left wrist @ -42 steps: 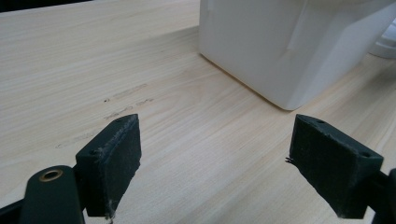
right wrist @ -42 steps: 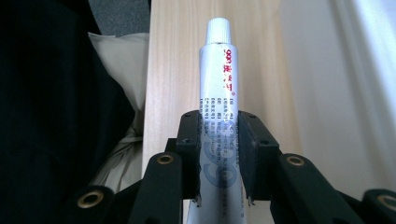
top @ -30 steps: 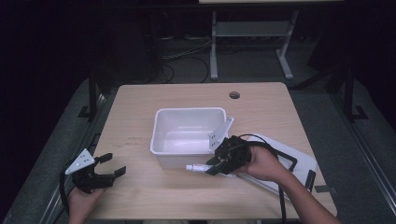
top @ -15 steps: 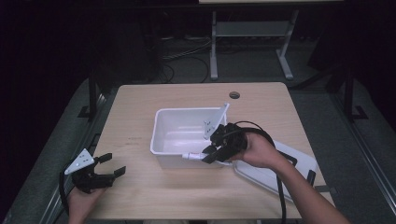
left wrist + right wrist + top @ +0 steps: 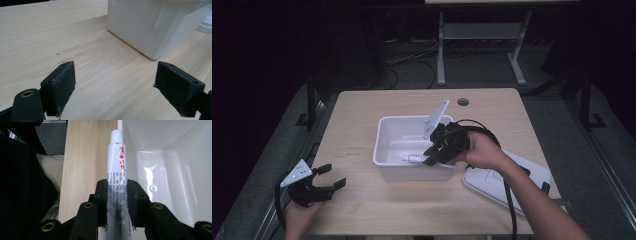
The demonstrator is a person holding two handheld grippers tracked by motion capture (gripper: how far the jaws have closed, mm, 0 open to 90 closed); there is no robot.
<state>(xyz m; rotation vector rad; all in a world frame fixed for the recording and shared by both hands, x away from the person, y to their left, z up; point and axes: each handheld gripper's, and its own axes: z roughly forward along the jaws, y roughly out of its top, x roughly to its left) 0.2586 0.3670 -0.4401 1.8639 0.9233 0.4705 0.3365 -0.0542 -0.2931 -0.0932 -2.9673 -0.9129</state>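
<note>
Wooden table (image 5: pixel 362 130), pale grain, is carrying all items. At the near left corner, the left hand (image 5: pixel 298 216) is coming in from the near edge and gripping the left gripper (image 5: pixel 331 179), which is resting low over bare wood, grey three-cornered plate uppermost, pointing right toward the tub; its jaws are standing spread wide with nothing between them, and in the left gripper view (image 5: pixel 116 92) faint scuff marks (image 5: pixel 68 53) are showing on the wood ahead of them. At the table's centre, a white plastic tub (image 5: pixel 392 137), open-topped and rectangular, is sitting with its near wall facing the person; its corner is looming ahead of the left gripper, well apart from it. Over the tub's near right part, the right gripper (image 5: pixel 428 156) is hanging just above the rim, pointing left, its plate tilting up and far; its jaws are pinching a white tube (image 5: pixel 413 158) with red lettering, which is lying level, cap to the left, above the tub's interior. In the right gripper view (image 5: pixel 117 202) the pads are pressing both flanks of the tube (image 5: pixel 117 170). The right hand (image 5: pixel 479 150) is wrapping the gripper body, forearm running to the near right, cable looping over it. Under that forearm, a white lid (image 5: pixel 532 175) is lying flat at the near right.
</note>
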